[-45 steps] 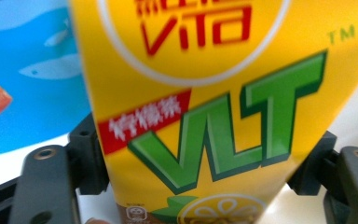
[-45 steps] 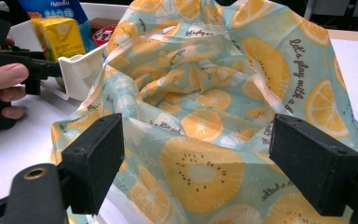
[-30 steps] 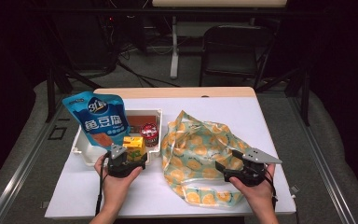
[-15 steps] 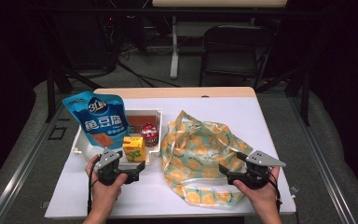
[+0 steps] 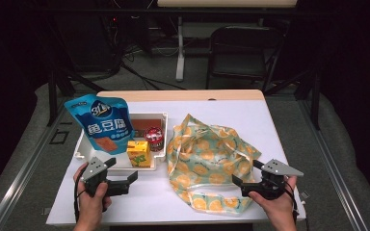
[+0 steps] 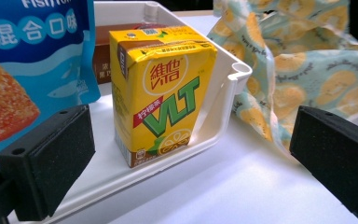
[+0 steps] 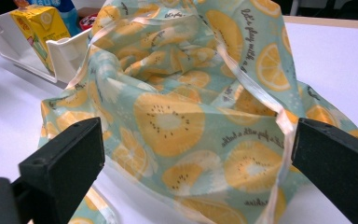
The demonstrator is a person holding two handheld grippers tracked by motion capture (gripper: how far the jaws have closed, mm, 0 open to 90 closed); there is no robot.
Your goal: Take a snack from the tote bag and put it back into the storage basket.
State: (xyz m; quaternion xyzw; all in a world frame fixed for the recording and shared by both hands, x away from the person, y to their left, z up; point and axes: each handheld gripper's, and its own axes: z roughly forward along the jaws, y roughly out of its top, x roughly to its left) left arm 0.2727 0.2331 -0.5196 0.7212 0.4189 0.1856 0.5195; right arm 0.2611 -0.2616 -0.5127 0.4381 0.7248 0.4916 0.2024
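Approach step, nothing gripped. Left gripper point(image 5: 125, 179) spread wide, yellow lemon tea carton point(image 6: 161, 88) upright in the white tray point(image 6: 223, 100) just ahead between the jaws. Right gripper point(image 5: 243, 183) spread before the printed bag point(image 7: 177, 116). Next, likely: advance, centre, pinch carton squarely.

Dark room; grey floor point(image 5: 347, 144); black folding chair point(image 5: 241, 53) behind the table point(image 5: 250, 110)

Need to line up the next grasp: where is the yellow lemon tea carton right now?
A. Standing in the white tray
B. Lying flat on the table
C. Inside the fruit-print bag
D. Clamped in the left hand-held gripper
A: the yellow lemon tea carton stands upright in the white tray, ahead of the open left hand-held gripper, untouched by it.
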